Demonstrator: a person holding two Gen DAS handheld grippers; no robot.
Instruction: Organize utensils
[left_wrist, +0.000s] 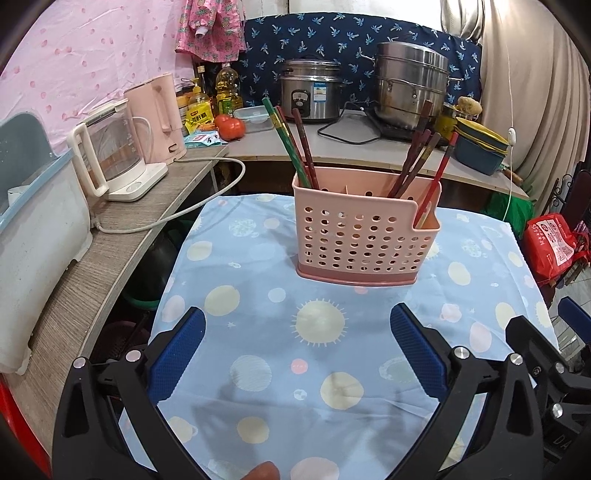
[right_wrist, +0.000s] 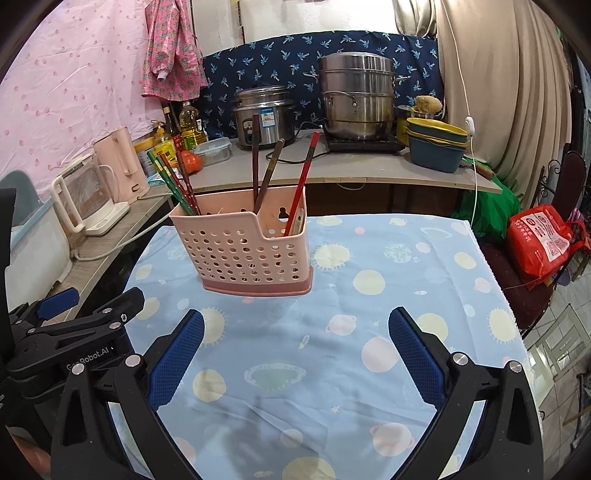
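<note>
The pink holder (left_wrist: 365, 229) stood upright on the blue cloth (left_wrist: 258, 295) covering the table, near the far edge, approx. centred between left & right edges. It was perforated, w/ a lower notch at its right end. Chopsticks filled it in 2 groups: a green 1 (left_wrist: 284, 142) plus dark red ones leaning left at the left end, and brown ones (left_wrist: 413, 166) leaning right. A red chopstick (left_wrist: 437, 177) sat in the notched right compartment.

The left gripper (left_wrist: 297, 354) hung over the near part of the cloth, fingers wide apart, nothing between them. The right gripper (right_wrist: 295, 354) was just beside it, fingers also spread wide & empty. Neither touched the holder.

Behind the table, a counter (left_wrist: 351, 147) carried a rice cooker (left_wrist: 310, 92) & a steel pot (left_wrist: 410, 88).
</note>
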